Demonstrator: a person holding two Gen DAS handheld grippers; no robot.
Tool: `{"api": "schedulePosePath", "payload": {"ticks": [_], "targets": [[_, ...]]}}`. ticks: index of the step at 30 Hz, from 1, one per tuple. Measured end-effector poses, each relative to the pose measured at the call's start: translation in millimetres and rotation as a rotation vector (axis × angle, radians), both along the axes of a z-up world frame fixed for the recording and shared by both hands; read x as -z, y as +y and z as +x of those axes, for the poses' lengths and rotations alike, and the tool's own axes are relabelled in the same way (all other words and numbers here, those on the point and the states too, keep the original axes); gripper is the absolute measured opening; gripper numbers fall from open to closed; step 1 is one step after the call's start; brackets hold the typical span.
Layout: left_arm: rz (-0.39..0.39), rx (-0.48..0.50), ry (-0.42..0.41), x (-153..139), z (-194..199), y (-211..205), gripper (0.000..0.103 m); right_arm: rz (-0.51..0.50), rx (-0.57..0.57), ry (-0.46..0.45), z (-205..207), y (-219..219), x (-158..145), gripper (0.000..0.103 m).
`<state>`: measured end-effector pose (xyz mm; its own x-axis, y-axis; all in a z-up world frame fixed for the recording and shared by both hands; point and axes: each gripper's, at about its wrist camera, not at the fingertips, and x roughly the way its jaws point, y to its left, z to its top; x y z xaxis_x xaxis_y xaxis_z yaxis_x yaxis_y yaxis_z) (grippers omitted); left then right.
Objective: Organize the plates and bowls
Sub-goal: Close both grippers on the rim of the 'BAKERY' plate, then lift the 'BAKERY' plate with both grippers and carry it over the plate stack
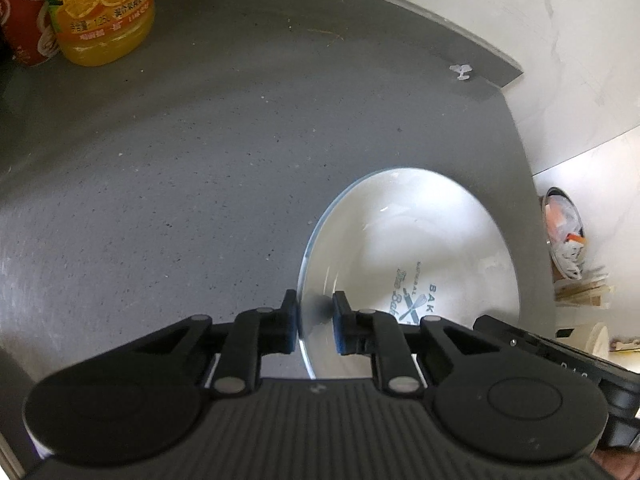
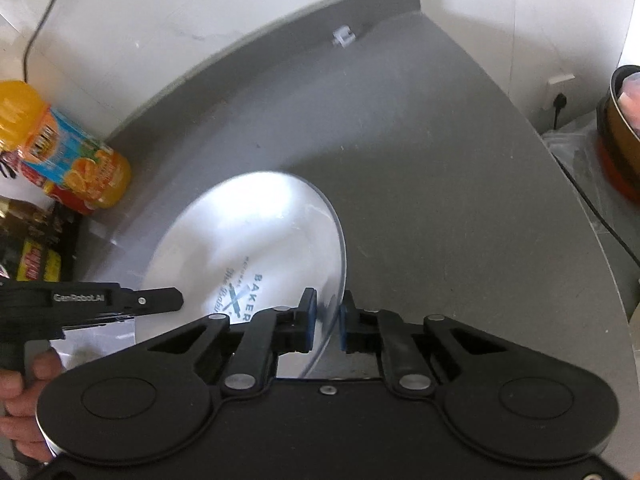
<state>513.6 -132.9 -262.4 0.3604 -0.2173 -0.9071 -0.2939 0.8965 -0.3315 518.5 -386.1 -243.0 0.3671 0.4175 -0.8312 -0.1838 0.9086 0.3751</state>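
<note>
Both grippers, left gripper [image 1: 316, 320] and right gripper [image 2: 328, 320], astride bowl [image 1: 420, 248] rim.

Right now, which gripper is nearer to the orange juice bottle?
Left. The left gripper pinches the white plate's rim on the side toward the orange juice bottle; the right gripper pinches the opposite rim, away from the bottle.

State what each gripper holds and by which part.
Both hold the same white plate by its rim: the left gripper has its jaws on the left edge, the right gripper on the right edge.
</note>
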Motion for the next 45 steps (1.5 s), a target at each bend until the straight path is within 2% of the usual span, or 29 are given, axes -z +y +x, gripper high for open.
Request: {"api": "schedulePosePath", "payload": {"ticks": [16, 26, 32, 45], "targets": [[-0.02, -0.042, -0.103, -46.6, -19.8, 13.6, 0.014, -0.015, -0.023, -0.114, -9.3, 10.0, -54.5, 0.01], [-0.035, -0.087, -0.151, -75.5, -44.1, 28.6, 0.014, -0.018, -0.07, -0.158, -33.3, 30.5, -84.4, 0.01], [-0.038, -0.128, -0.168, -88.7, -68.7, 39.6, 0.014, -0.01, -0.102, -0.179, -55.3, 44.9, -96.3, 0.01], [-0.043, -0.243, -0.222, -113.4, -152.1, 78.8, 0.01, 0.042, -0.166, -0.189, -110.5, 76.0, -105.8, 0.01]]}}
